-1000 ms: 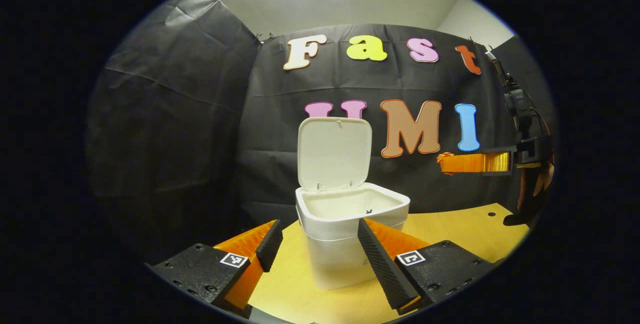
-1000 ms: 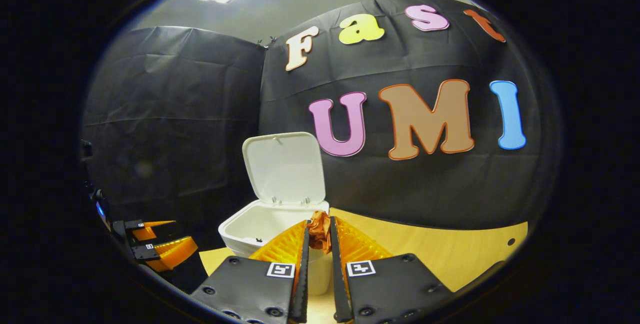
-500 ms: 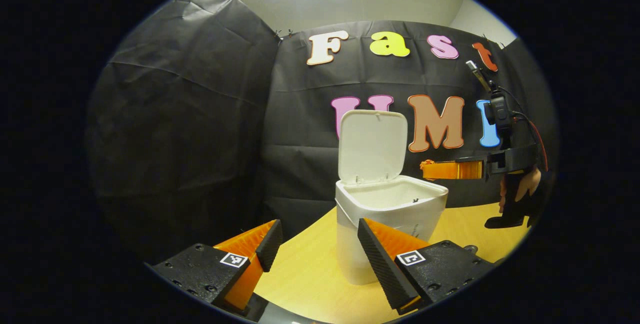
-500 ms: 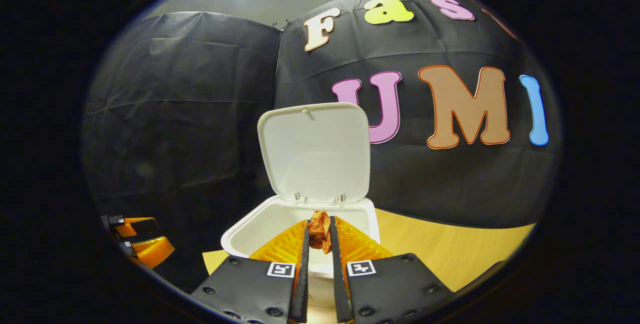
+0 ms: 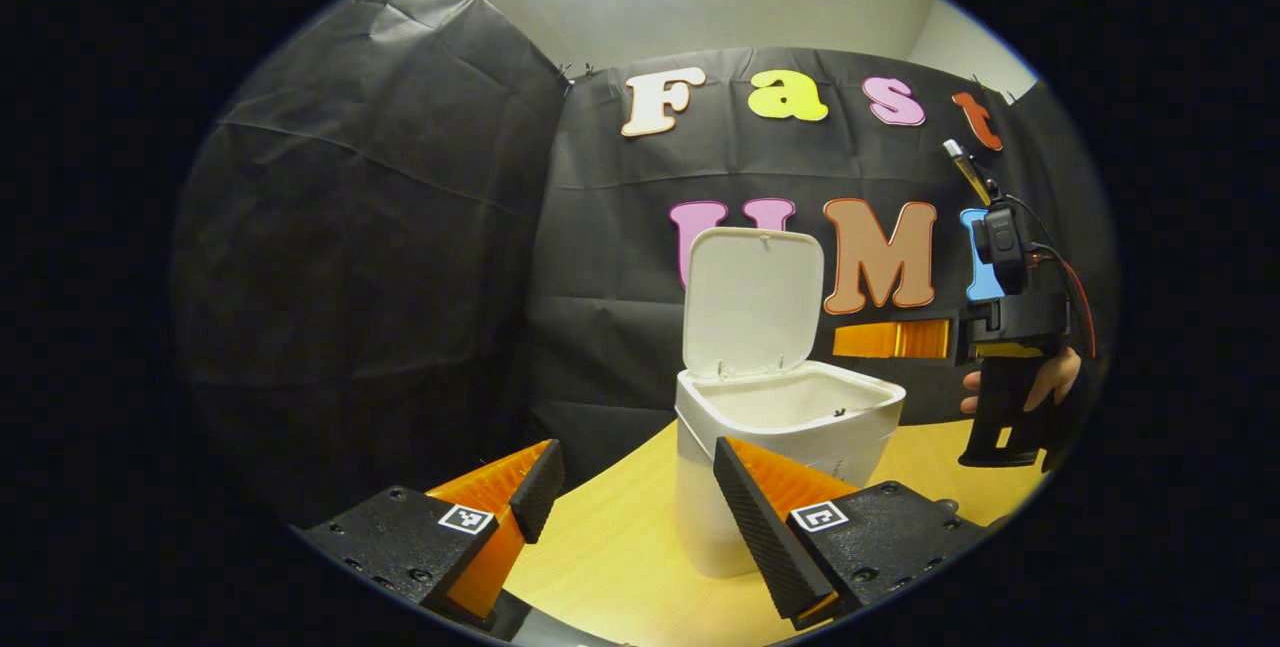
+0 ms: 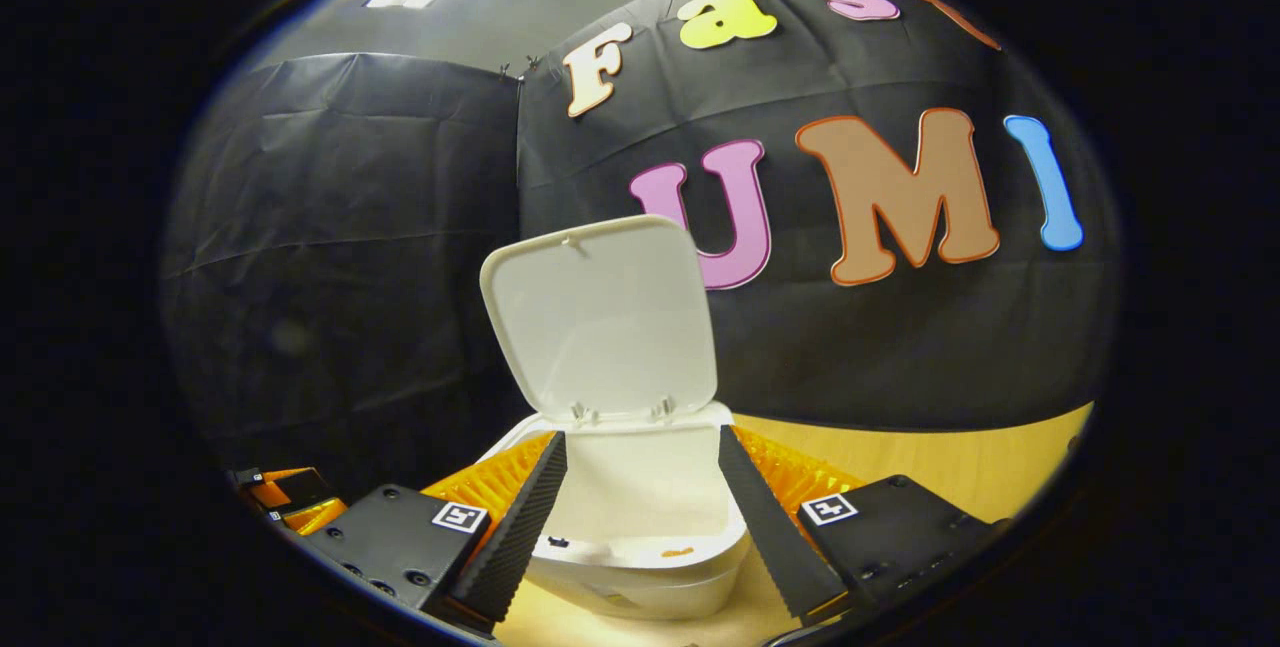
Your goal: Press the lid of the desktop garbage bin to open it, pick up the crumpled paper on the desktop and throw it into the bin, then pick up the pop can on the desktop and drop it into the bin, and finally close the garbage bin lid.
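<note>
While the bin is standing with lid up | right gripper is hanging spread, empty, above it | left gripper is idling spread | paper likely binned; can, closing remaining.

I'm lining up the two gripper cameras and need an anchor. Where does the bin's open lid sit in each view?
Left gripper view: the lid stands upright right of centre, above the bin.
Right gripper view: the lid stands just left of centre, above and between the right gripper fingers.
Shared landmark: the two hinge tabs at the lid's base.
</note>
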Available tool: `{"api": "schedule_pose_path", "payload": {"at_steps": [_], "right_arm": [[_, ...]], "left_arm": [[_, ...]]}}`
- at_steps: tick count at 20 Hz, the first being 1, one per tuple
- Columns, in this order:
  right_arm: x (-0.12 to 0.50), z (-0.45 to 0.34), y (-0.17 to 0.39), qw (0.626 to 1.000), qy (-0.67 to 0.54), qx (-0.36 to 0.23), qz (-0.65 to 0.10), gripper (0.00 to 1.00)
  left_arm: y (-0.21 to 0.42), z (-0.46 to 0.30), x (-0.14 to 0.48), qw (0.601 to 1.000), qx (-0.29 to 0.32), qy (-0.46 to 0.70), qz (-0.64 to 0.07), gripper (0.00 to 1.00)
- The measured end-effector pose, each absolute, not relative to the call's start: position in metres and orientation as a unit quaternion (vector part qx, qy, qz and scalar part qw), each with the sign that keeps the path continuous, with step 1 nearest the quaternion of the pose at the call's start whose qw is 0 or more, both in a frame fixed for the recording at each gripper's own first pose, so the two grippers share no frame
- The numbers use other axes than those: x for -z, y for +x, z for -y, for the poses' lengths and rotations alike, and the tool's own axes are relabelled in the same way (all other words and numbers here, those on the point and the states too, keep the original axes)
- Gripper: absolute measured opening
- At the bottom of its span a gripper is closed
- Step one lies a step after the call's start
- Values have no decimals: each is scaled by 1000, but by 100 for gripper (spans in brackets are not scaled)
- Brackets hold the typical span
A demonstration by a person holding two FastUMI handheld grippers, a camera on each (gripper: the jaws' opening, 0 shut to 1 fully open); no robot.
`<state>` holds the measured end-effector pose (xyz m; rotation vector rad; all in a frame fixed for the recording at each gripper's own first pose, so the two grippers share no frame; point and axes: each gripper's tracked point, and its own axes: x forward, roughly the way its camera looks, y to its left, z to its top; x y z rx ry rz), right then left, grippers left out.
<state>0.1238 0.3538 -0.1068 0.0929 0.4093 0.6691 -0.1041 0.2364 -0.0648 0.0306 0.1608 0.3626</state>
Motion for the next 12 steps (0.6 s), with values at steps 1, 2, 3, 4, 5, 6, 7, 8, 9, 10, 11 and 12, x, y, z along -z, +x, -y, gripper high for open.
{"api": "schedule_pose_path", "payload": {"at_steps": [1,2,3,4,5,6,7,8,9,10,11,12], "right_arm": [[101,-345,123,927,45,-319,-193,95],[97,-333,123,930,45,-312,-189,98],[94,-322,125,934,46,-303,-185,94],[93,-307,125,938,45,-293,-182,94],[90,-293,125,942,44,-282,-178,98],[88,-279,123,946,42,-271,-175,98],[85,-263,124,950,39,-258,-172,98],[83,-246,124,954,35,-245,-169,98],[80,-231,122,958,32,-231,-167,98],[78,-214,120,962,31,-218,-163,98],[76,-198,119,965,28,-204,-160,97],[74,-181,117,969,24,-191,-157,98]], "left_arm": [[-99,-231,64,982,-173,17,-78,92],[-93,-225,62,983,-165,17,-75,92],[-88,-218,62,985,-156,17,-73,92],[-82,-211,60,987,-147,16,-71,93],[-75,-203,58,988,-136,15,-68,93],[-69,-194,56,990,-125,16,-65,92],[-63,-184,55,992,-112,16,-62,92],[-56,-173,55,993,-100,17,-59,92],[-50,-163,53,995,-87,15,-55,92],[-43,-151,51,996,-73,12,-53,92],[-38,-139,51,997,-61,9,-49,94],[-33,-126,50,998,-48,5,-47,92]]}}
